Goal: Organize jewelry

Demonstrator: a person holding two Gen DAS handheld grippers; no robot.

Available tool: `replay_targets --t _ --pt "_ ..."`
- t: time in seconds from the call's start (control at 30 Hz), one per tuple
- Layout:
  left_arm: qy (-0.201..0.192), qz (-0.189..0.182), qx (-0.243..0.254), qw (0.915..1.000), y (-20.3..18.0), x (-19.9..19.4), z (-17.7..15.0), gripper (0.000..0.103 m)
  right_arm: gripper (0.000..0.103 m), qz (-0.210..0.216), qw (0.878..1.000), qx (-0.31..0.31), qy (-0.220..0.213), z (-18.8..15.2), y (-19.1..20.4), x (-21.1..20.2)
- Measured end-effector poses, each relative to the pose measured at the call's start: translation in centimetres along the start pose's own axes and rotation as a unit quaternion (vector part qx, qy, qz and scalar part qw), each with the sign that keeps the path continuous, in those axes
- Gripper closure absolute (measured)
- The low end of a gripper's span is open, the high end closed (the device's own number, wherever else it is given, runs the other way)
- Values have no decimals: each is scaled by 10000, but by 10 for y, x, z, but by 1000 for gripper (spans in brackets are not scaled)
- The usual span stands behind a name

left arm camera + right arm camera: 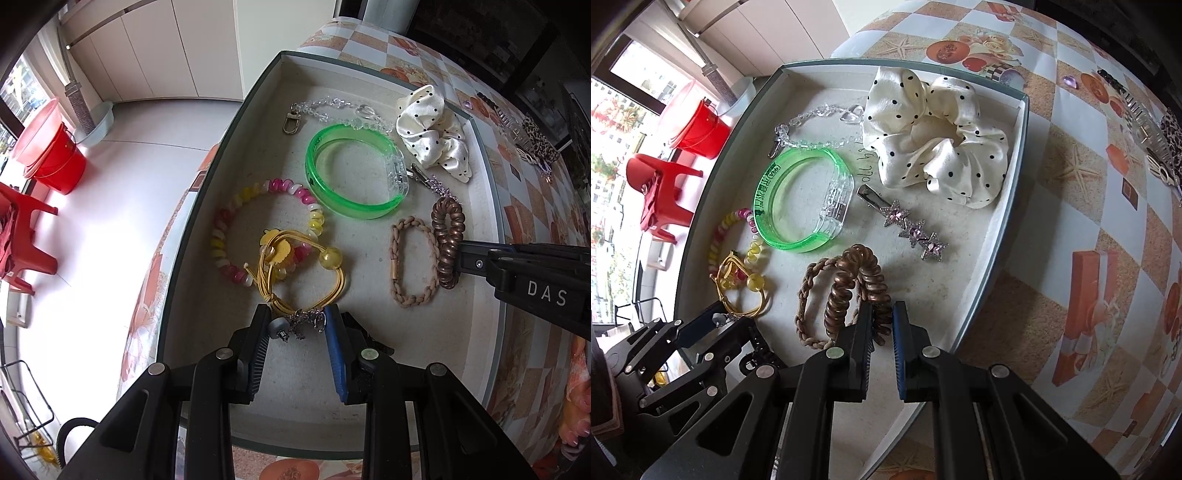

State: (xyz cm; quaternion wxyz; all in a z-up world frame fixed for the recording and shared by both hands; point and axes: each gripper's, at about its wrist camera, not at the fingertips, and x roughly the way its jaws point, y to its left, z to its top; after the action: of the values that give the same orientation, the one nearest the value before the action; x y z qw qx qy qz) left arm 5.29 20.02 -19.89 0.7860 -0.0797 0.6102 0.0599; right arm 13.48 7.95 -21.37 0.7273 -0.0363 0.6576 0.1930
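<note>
Left gripper jaws pinching spiky silver charm, right gripper jaws clamping brown coiled hair tie

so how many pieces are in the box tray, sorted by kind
Bracelets and bangles: 3 — green translucent plastic bangle, pink-and-yellow beaded bracelet, clear crystal bead chain
Hair ties: 4
Hair clips: 1
Small silver charm piece: 1
Total: 9
</note>
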Motion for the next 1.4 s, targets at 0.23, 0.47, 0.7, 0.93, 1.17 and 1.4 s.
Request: replay_targets --t 0.23,0.47,0.7,0.93,1.17,1.4 --pt "11 100 -66 9999 -1 -1 -1 70 91 -55 10000 -27 32 0 4 1" --pt "-32 213 -52 9998 -1 -8 -2 69 65 18 10000 -44 51 -2 7 -3" --pt "-27 298 -33 9995 -1 -12 -4 69 60 109 9998 -20 -152 -7 9 -23" --pt "-268 394 -88 9988 0 -24 -5 10 60 51 9993 145 -347 -18 3 -42" --pt "-174 351 -14 9992 -4 -27 -3 10 60 51 9992 241 -325 -28 -6 -48" --pt "-49 410 10 9991 -7 -30 -9 0 60 56 9994 262 -233 -33 -4 -50"
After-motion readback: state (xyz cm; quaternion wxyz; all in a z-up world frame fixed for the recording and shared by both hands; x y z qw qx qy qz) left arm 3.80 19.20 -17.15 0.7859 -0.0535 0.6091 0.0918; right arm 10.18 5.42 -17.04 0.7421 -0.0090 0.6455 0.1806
